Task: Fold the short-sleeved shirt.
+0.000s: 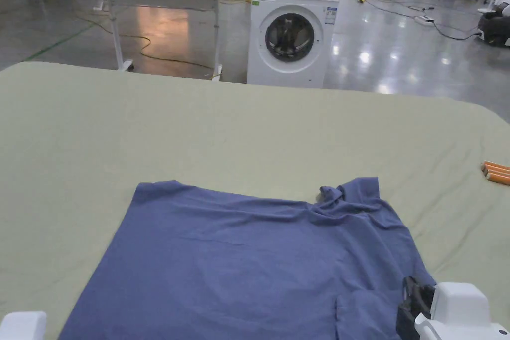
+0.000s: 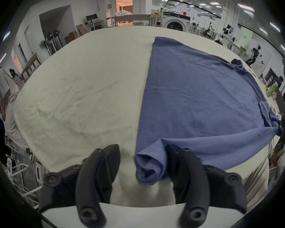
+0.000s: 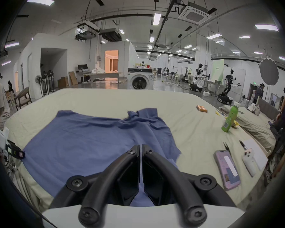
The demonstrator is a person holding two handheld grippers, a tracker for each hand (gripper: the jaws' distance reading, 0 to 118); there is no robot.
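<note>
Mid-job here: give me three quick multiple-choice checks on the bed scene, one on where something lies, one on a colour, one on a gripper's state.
1. Where does the green bottle stand relative to the shirt?
A. On the shirt
B. On the bed, off to the shirt's right
C. On the floor

2. What colour is the shirt?
A. Blue
B. Red
C. White

3. How do the left gripper jaws stand?
A. Pressed together
B. Apart, with a rolled corner of the shirt between them
C. Clamped on a phone

Answers:
1 B, it stands upright on the bedsheet.
2 A, plain blue in every view.
3 B, a clear gap separates them.
</note>
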